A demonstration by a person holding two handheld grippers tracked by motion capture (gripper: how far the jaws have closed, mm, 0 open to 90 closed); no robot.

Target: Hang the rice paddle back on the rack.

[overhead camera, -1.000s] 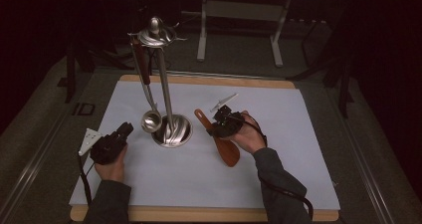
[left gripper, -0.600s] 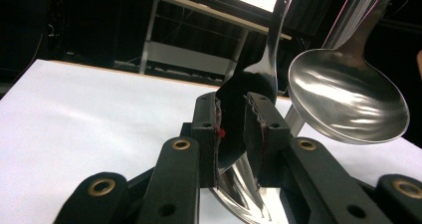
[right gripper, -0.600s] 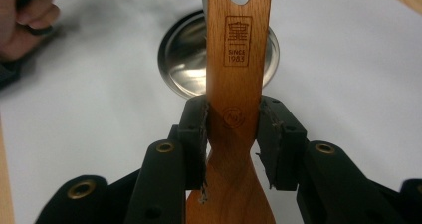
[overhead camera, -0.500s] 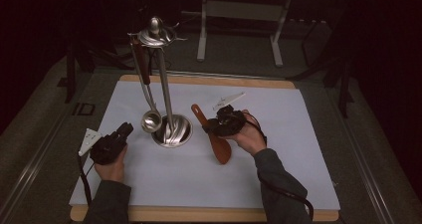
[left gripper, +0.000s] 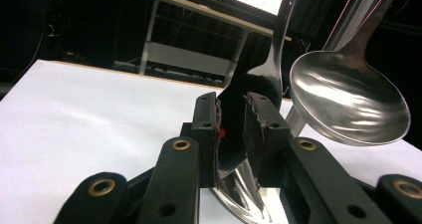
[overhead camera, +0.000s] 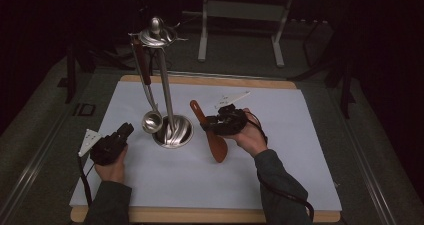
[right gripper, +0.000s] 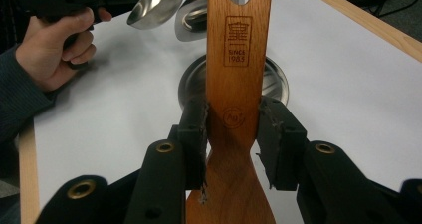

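A steel utensil stand (overhead camera: 172, 132) with a round base rises left of the table's middle. From its top hangs a ladle (overhead camera: 151, 121), whose bowl sits low beside the pole and close to my left jaws (left gripper: 348, 102). My left gripper (overhead camera: 127, 130) rests left of the base, jaws pointing at it and open (left gripper: 232, 109), with nothing between them. To the right of the stand, my right gripper (overhead camera: 209, 126) is shut on the handle of a wooden spatula (overhead camera: 218, 147). Both pads press the handle's sides (right gripper: 231, 114), and its holed end points at the stand's base (right gripper: 278, 79).
A white sheet (overhead camera: 300, 150) covers the wood-edged table. A small white object (overhead camera: 232, 99) lies on it behind the right gripper. Beyond the far edge stands a metal frame (overhead camera: 240, 10) in the dark. The person's left hand (right gripper: 54, 55) shows at the upper left of the right gripper view.
The right gripper has carried the spatula a little to the left, toward the stand. The left gripper has stayed where it was.
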